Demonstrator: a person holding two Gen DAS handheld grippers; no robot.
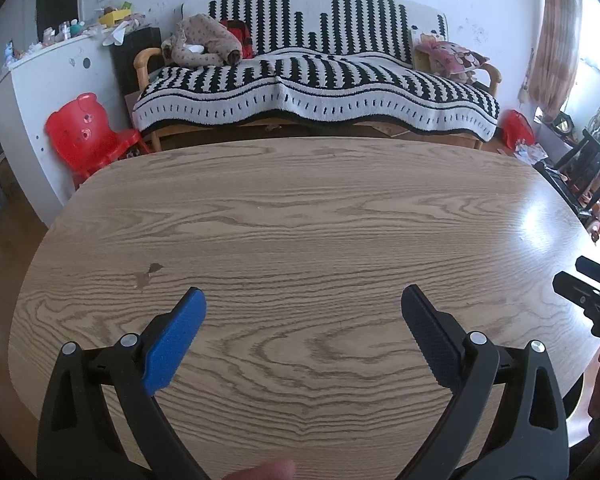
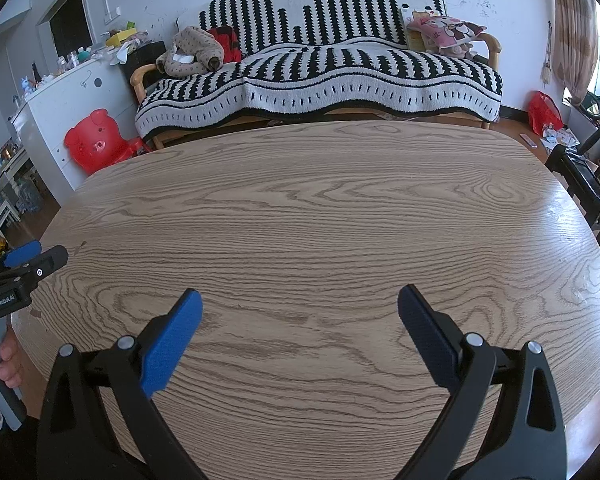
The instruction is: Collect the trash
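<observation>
My left gripper (image 1: 303,300) stands open above the near part of a wooden table (image 1: 300,220), its blue pads wide apart with nothing between them. My right gripper (image 2: 299,304) is open in the same way over the same table (image 2: 320,208). Each gripper shows at the edge of the other's view: the right one (image 1: 592,292) at the far right, the left one (image 2: 24,260) at the far left, held by a hand (image 2: 4,364). No trash shows on the tabletop. A small dark stain (image 1: 148,274) marks the wood at the left.
Behind the table stands a sofa under a black-and-white blanket (image 1: 312,80), with clothes and a pillow on it. A red child's chair (image 1: 88,132) and a cluttered white cabinet (image 1: 48,76) are at the left. A dark chair (image 2: 584,176) and a red bag (image 2: 544,112) are at the right.
</observation>
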